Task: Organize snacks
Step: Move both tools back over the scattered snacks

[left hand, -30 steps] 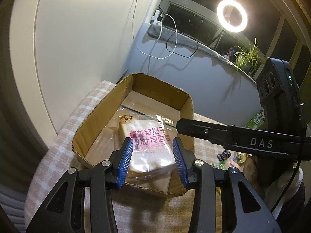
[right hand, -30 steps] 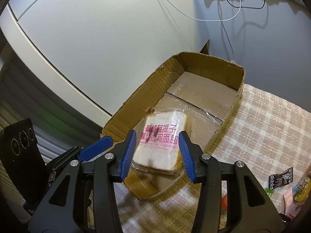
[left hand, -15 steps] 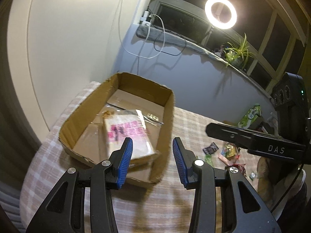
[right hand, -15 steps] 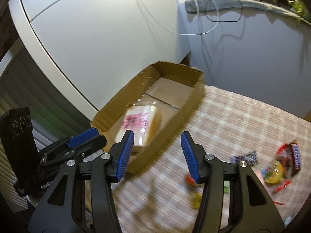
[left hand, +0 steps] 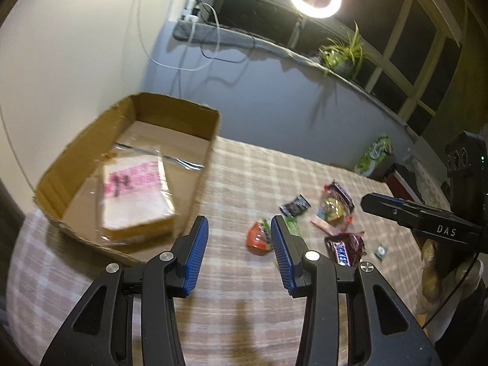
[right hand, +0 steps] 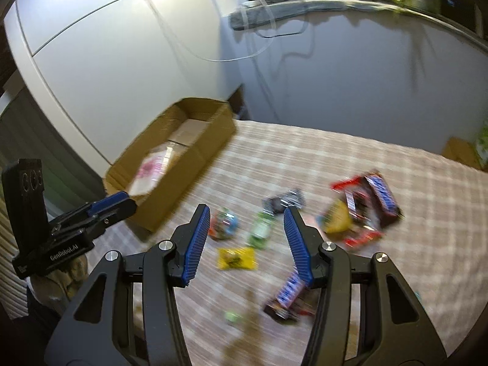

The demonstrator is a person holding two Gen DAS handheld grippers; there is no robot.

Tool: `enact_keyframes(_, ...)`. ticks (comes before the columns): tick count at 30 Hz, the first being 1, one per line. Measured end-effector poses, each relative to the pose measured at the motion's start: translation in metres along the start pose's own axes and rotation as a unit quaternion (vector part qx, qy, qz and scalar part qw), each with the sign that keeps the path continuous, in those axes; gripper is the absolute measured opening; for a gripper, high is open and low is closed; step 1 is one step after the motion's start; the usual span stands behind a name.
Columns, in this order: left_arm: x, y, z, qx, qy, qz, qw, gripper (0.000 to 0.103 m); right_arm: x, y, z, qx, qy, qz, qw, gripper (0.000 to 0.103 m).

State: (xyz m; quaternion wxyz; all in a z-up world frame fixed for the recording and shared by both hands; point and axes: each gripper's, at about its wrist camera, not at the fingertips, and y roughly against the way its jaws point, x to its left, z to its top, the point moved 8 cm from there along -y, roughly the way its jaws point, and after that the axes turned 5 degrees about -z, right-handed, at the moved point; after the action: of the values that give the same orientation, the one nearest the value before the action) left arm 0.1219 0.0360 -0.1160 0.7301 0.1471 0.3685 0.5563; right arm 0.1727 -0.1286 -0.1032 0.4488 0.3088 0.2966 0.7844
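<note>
- Both the left gripper (left hand: 239, 245) and the right gripper (right hand: 247, 238) have jaws apart and empty.
- One bread pack (left hand: 135, 196) lies in the cardboard box (left hand: 195, 183); loose snacks (right hand: 360, 210) lie scattered on the checked surface (right hand: 335, 158).
- Pick one item, such as the yellow packet (right hand: 236, 257).
- Centre the jaws over it, descend, and close gently to avoid crushing.

**Black grippers with blue ribbed pads**

The left gripper (left hand: 239, 253) and the right gripper (right hand: 247, 241) were matte black frames with triangular cut-outs and silver screw heads. Ribbed blue pads (left hand: 195, 259) lined the fingers. One body read "DAS", the other "GenRobot.AI".
</note>
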Motion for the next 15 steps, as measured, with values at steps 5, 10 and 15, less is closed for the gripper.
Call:
enact_keyframes(5,-0.016,-0.017,-0.007,0.02,-0.011,-0.013,0.9996,0.04,-0.034,0.008,-0.023,0.01,-0.019,-0.031,0.999,0.053)
enact_keyframes(10,-0.028,-0.037,-0.015,0.042,-0.028,-0.019,0.9985,0.04,-0.049,0.008,-0.044,0.028,-0.032,-0.027,0.999,0.053)
enact_keyframes(15,-0.031,-0.055,-0.021,0.063,-0.039,-0.019,0.9971,0.04,-0.038,-0.001,-0.058,0.048,-0.024,-0.006,0.999,0.053)
